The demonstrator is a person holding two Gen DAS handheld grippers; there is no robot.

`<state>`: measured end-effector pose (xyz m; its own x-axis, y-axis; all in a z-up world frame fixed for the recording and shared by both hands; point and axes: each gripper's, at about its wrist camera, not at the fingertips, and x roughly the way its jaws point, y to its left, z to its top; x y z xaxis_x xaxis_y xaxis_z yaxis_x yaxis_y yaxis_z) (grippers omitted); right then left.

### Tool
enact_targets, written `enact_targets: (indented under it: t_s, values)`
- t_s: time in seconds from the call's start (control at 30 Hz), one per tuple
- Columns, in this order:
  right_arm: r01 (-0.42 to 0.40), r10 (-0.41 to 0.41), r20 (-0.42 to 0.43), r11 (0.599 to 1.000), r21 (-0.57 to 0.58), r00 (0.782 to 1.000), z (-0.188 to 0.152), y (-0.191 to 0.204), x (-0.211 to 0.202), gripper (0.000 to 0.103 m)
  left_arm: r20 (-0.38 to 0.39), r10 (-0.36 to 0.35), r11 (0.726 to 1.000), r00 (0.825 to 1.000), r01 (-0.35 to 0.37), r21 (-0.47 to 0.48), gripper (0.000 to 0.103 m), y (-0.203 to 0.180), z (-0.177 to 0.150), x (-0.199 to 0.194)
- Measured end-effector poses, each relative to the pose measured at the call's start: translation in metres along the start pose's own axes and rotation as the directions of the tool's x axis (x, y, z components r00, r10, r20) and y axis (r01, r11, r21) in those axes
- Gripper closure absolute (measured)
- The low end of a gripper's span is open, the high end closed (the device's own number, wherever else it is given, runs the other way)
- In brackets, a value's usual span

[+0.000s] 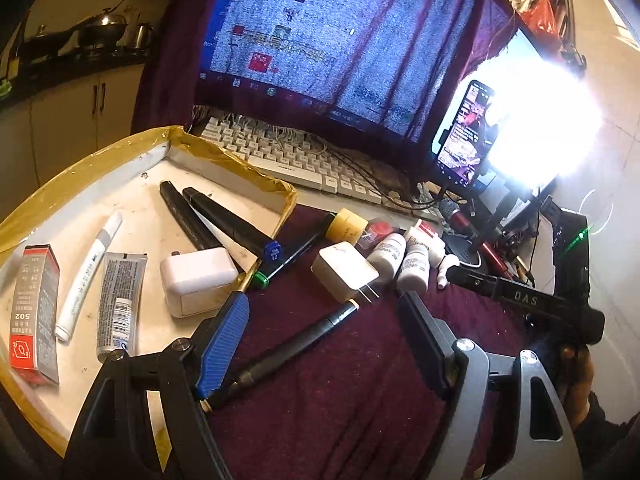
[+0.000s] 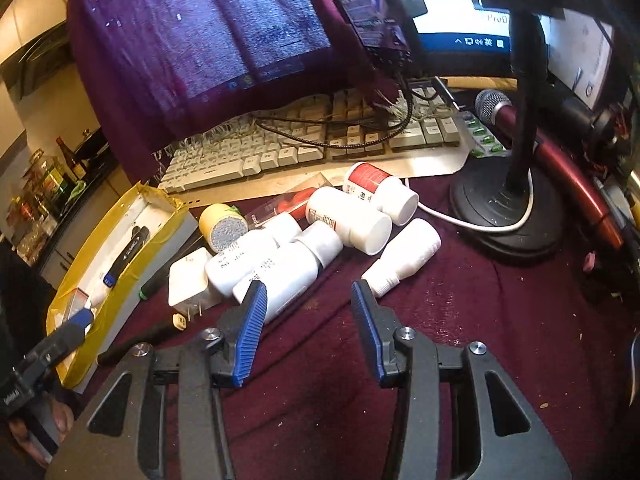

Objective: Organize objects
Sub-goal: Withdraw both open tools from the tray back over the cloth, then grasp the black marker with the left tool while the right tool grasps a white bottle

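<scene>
left gripper (image 1: 324, 336) spread, empty, over black pen (image 1: 296, 350) | right gripper (image 2: 310, 332) spread, empty, near white bottles (image 2: 280, 276) | tray (image 1: 224, 160) holds markers

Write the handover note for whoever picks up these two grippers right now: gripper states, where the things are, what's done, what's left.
Left gripper: open, empty, over the maroon cloth, a black pen lying between its fingers.
Right gripper: open, empty, facing the pile of white bottles.
Already in the yellow-taped tray: red glue box, white tube, silver tube, white charger, two black markers.
Left on the cloth: the black pen, a green-capped marker, a second white plug adapter, a yellow-lidded jar, the bottles, a small dropper bottle.
</scene>
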<state>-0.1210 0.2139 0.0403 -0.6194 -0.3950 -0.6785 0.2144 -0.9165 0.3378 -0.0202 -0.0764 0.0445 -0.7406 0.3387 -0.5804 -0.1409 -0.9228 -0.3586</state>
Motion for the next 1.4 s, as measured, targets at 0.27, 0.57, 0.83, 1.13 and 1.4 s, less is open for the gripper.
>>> enact_targets:
  t_s: [0.27,0.57,0.83,1.13,1.4]
  values:
    - [-0.039,0.039,-0.003,0.999,-0.006,0.999,0.009,0.013,0.004,0.050,-0.011,0.007,1.000,1.000,-0.006,0.020,0.031,-0.005,-0.003,0.002]
    - [0.033,-0.028,-0.074,0.998,0.062,0.997,0.018,0.019,0.035,0.050,-0.025,0.031,0.997,0.999,-0.030,0.065,0.031,-0.014,-0.003,0.007]
    - [0.051,-0.050,-0.074,0.999,0.018,0.996,0.016,0.021,0.041,0.050,-0.116,0.066,0.989,0.991,-0.049,0.137,0.031,-0.029,0.007,0.031]
    - [0.066,-0.068,-0.048,0.997,-0.028,0.997,0.017,0.022,0.038,0.050,-0.252,0.226,0.938,0.941,-0.141,0.316,0.033,-0.044,-0.009,0.073]
    - [0.049,-0.049,-0.063,0.999,-0.011,0.997,0.016,0.025,0.047,0.050,-0.334,0.179,0.969,0.926,-0.106,0.224,0.065,-0.035,-0.011,0.062]
